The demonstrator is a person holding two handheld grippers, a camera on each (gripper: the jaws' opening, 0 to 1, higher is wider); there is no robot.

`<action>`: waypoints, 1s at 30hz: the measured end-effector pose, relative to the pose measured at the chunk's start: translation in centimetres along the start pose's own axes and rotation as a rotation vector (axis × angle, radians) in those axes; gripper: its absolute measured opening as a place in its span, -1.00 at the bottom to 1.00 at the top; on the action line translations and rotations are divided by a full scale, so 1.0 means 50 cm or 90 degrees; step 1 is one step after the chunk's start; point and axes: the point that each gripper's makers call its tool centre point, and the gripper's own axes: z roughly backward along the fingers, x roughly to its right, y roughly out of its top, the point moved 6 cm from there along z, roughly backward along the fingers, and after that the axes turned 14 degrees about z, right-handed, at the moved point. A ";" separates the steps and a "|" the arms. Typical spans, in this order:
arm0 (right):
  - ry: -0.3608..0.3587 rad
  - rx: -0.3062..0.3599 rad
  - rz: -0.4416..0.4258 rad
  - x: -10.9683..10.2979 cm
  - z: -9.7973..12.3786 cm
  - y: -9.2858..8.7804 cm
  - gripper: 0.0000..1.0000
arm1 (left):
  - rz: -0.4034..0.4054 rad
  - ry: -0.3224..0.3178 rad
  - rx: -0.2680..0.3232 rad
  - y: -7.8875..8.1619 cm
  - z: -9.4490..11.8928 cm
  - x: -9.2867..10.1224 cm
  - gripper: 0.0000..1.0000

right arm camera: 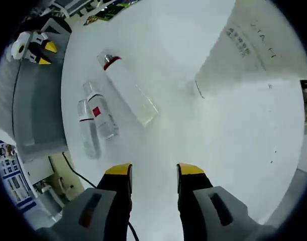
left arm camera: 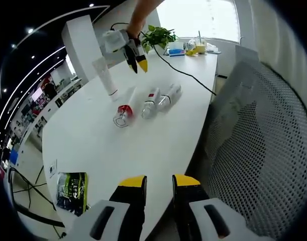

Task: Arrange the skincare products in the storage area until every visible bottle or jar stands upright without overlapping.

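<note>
Hovering above the white table point(right arm camera: 233, 150) with jaws spread and nothing between them: right gripper point(right arm camera: 153, 169), seen in the left gripper view point(left arm camera: 136, 61) hanging just over a white tube point(left arm camera: 106, 75) that stands upright on its cap at the far side. Holding back at the near table edge, beside a mesh chair back point(left arm camera: 264, 145), also spread and empty: left gripper point(left arm camera: 159, 182), small at the far left of the right gripper view point(right arm camera: 44, 53).

Lying flat on the table, three clear bottles: a large one with a red band at its neck point(right arm camera: 127, 89) point(left arm camera: 124, 111), and two slimmer ones, one with a red label point(right arm camera: 100, 114) point(left arm camera: 150, 102) and one with a thin red line point(right arm camera: 88, 133) point(left arm camera: 168, 96). Close together, the two slim ones side by side and possibly touching; none upright.

Judged step: early, one tube standing, three bottles waiting. Next move likely to call for lowering the right gripper onto the large bottle, closing across its body near the neck, tipping it onto its base clear of the tube and the others. Smooth clear round bodies likely to roll or slip under a loose pinch.

Also on the table: a green packet point(left arm camera: 73, 192) at the near left, a potted plant point(left arm camera: 157, 36) at the far end.
</note>
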 end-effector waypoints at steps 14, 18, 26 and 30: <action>-0.148 0.025 0.163 -0.017 -0.052 0.117 -0.33 | -0.003 0.000 -0.003 -0.001 -0.001 0.000 -0.58; -0.145 0.034 0.200 -0.012 -0.064 0.153 -0.25 | -0.002 0.000 -0.004 -0.001 -0.001 0.000 -0.58; -0.108 0.021 0.255 -0.003 -0.094 0.213 -0.32 | -0.001 0.003 -0.007 -0.003 -0.002 -0.001 -0.58; -0.080 0.003 0.279 -0.003 -0.112 0.226 -0.33 | -0.001 0.006 -0.007 -0.003 -0.002 -0.002 -0.58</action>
